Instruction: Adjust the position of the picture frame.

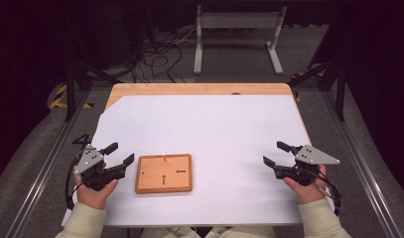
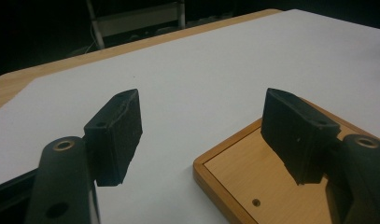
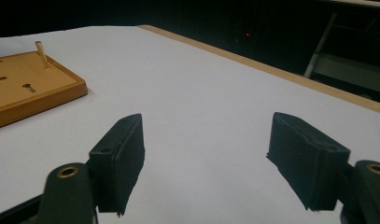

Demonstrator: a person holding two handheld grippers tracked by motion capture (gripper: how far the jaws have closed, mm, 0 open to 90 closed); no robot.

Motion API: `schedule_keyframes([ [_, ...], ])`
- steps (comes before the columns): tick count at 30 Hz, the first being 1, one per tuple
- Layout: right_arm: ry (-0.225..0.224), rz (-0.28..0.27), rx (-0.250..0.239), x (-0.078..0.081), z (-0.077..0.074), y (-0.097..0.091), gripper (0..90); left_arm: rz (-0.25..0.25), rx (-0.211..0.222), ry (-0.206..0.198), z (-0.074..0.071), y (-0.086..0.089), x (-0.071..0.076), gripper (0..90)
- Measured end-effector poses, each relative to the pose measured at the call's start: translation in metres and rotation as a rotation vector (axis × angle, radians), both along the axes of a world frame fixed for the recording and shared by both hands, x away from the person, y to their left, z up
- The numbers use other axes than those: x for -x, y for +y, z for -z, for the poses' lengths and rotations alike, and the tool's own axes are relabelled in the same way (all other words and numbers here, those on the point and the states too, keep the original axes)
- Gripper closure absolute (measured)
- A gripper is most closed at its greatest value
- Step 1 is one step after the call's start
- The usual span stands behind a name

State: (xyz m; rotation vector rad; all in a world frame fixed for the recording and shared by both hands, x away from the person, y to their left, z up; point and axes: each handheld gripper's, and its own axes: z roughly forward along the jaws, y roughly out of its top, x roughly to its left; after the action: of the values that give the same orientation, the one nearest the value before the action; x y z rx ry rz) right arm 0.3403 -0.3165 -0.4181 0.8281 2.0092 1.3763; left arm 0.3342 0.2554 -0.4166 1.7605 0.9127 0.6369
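High view, left tongs: jaws wide apart, holding nothing, just left of the board.
Wooden board: flat on the white worktop, near edge, left of centre.
Right tongs: jaws apart, empty, well right of the board.

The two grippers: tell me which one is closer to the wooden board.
The left gripper: its open jaws sit right beside the wooden board, near its left edge. The right gripper is separated from it by bare white table.

A white sheet covers the wooden table.
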Motion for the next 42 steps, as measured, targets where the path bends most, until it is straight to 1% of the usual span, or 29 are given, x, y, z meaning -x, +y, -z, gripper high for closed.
schedule_keyframes([
  [9,-0.002,0.000,0.005,0.000,0.000,0.000,27.4,0.000,-0.004,0.001,0.000,0.000,0.000,29.4],
  [12,-0.001,0.002,0.010,0.000,0.000,0.000,27.5,-0.002,0.001,0.002,0.000,0.000,0.000,29.4],
  [15,0.000,0.001,0.010,0.000,0.000,0.000,27.5,-0.014,-0.005,0.010,0.001,0.001,-0.001,29.9],
  [18,0.003,0.002,0.008,0.000,0.000,-0.001,27.4,-0.030,-0.017,0.023,0.002,0.001,-0.002,32.7],
  [22,0.005,0.003,0.011,0.000,0.000,-0.001,27.5,-0.047,-0.036,0.059,0.004,0.003,-0.005,34.6],
  [26,0.017,-0.003,0.007,-0.001,0.000,0.000,27.4,-0.051,-0.052,0.108,0.007,0.003,-0.008,37.5],
  [28,0.020,-0.003,0.014,-0.002,0.001,0.000,27.1,-0.061,-0.067,0.133,0.009,0.003,-0.010,40.9],
  [29,0.020,-0.003,0.014,-0.002,0.001,0.000,27.1,-0.061,-0.067,0.133,0.009,0.003,-0.010,42.6],
  [30,0.023,-0.004,0.020,-0.002,0.001,0.001,27.1,-0.066,-0.074,0.147,0.009,0.003,-0.011,46.5],
  [31,0.023,-0.004,0.020,-0.002,0.001,0.001,27.1,-0.072,-0.080,0.166,0.010,0.003,-0.011,46.5],
  [32,0.024,-0.006,0.019,-0.002,0.001,0.001,27.1,-0.077,-0.090,0.183,0.011,0.004,-0.011,53.9],
  [33,0.023,-0.006,0.018,-0.002,0.001,0.001,27.1,-0.083,-0.091,0.200,0.012,0.003,-0.012,63.9],
  [37,0.033,-0.013,0.009,-0.003,0.002,0.000,27.2,-0.086,-0.103,0.273,0.013,0.003,-0.014,84.0],
  [38,0.035,-0.012,0.009,-0.003,0.001,0.000,27.2,-0.082,-0.104,0.297,0.014,0.002,-0.015,88.4],
  [39,0.035,-0.012,0.009,-0.003,0.001,0.000,27.2,-0.082,-0.104,0.297,0.014,0.002,-0.015,89.5],
  [40,0.034,-0.010,0.011,-0.002,0.001,0.001,27.1,-0.090,-0.109,0.340,0.015,0.002,-0.017,89.6],
  [41,0.034,-0.010,0.011,-0.002,0.001,0.001,27.1,-0.090,-0.109,0.340,0.015,0.002,-0.017,89.6],
  [42,0.035,-0.010,0.013,-0.002,0.001,0.001,27.1,-0.090,-0.109,0.359,0.016,0.002,-0.018,89.6],
])
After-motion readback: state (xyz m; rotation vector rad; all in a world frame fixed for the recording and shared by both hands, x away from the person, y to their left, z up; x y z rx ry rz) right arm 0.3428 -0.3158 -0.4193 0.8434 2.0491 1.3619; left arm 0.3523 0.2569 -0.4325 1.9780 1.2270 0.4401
